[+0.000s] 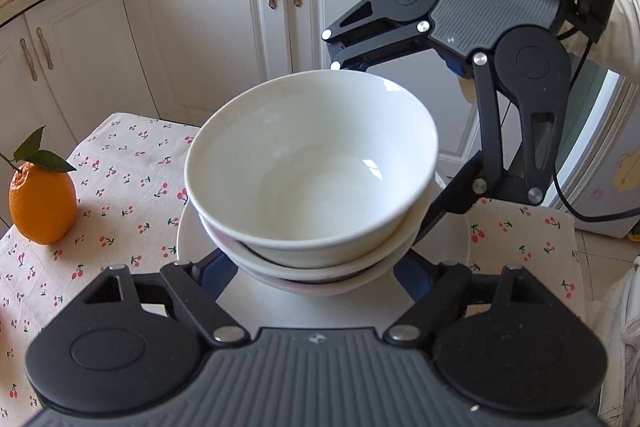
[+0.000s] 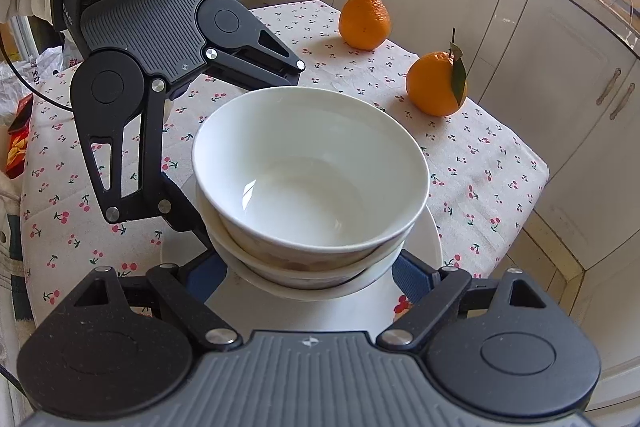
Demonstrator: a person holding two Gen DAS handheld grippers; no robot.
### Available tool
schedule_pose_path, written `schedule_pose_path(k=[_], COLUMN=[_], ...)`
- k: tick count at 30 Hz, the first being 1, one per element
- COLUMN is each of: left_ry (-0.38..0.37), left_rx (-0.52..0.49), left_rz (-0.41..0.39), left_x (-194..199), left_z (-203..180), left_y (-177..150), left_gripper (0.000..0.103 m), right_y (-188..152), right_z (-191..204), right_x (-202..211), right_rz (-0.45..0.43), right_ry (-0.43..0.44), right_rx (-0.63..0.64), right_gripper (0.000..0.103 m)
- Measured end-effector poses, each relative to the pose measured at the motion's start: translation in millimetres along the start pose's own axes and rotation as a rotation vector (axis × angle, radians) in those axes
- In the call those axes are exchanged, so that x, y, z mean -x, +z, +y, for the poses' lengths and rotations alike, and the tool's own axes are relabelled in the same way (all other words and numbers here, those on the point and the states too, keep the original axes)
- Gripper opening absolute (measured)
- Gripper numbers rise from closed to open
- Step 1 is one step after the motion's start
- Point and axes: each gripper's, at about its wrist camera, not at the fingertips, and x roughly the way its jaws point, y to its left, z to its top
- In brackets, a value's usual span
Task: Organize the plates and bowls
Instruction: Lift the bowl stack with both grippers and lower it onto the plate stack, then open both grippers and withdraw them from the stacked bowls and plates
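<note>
- Bowls, white glazed ceramic, nested stack point(image 1: 312, 179) point(image 2: 310, 183): atop white round plate point(image 1: 192, 239) point(image 2: 424, 243).
- Left gripper point(image 1: 316, 267): jaws spread wide around stack's base; contact unclear.
- Right gripper point(image 2: 308, 271): likewise.
- Orange leafy citrus fruit point(image 1: 42, 203) point(image 2: 436, 85): beside plate.

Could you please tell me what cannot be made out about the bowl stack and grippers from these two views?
- Both views: the bowl stack hides each camera's own fingertips, so grip is unclear.
- Bowl count: lower bowls show rims only.
- Plate: mostly hidden under the bowls.
- Left view: one orange only.
</note>
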Motion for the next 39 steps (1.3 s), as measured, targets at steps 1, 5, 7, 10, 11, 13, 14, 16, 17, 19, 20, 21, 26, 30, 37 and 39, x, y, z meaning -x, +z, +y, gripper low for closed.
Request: schedule_pose_path(k=[1,5,7,10,11,13,14,16,17,19,20,21,26,30,37,39], left_ry=[0.0,0.007,0.007,0.025,0.032,0.039,0.048,0.062,0.074,0.103,0.133,0.163,0.353,0.445,0.664,0.678], left_rx=[0.0,-0.01,-0.008,-0.02,-0.022,-0.008,0.007,0.039,0.055,0.075,0.083,0.086,0.088,0.195,0.54,0.58], left_rz=[-0.001,-0.001,0.005,0.004,-0.001,-0.021,-0.034,-0.053,-0.064,-0.082,-0.093,-0.1,-0.189,-0.2,-0.183,-0.192], left_x=[0,1,1,2,3,8,13,21,25,34,40,45,75,89,120,130], left_z=[0,-2,-1,-5,-6,-6,-6,-6,-7,-11,-15,-20,-56,-80,-98,-105], left_y=[0,-1,0,0,0,0,0,-1,-2,-6,-8,-11,-31,-44,-54,-54], left_gripper=[0.084,0.084,0.084,0.084,0.085,0.09,0.092,0.098,0.099,0.1,0.101,0.101,0.103,0.103,0.102,0.102], right_y=[0,-1,-1,-1,-2,-1,-1,-1,0,-1,-1,-1,-5,-16,-28,-23], right_z=[-1,-2,-2,-1,-2,1,3,8,12,18,23,27,59,83,117,133], right_x=[0,-1,-1,-1,-2,-1,0,1,2,6,9,12,30,35,47,60], right_rz=[0.0,-0.001,-0.004,-0.006,-0.007,-0.013,-0.013,-0.002,0.006,0.011,0.009,0.009,-0.01,-0.015,-0.051,-0.091], right_ry=[0.002,0.005,0.004,0.002,0.002,-0.001,-0.007,-0.034,-0.049,-0.079,-0.092,-0.106,-0.244,-0.381,-0.571,-0.594], right_rx=[-0.005,-0.017,-0.019,-0.027,-0.033,-0.037,-0.037,-0.037,-0.041,-0.061,-0.077,-0.093,-0.23,-0.464,-0.848,-0.856], right_gripper=[0.092,0.092,0.092,0.093,0.095,0.102,0.103,0.103,0.103,0.103,0.103,0.103,0.103,0.103,0.103,0.103])
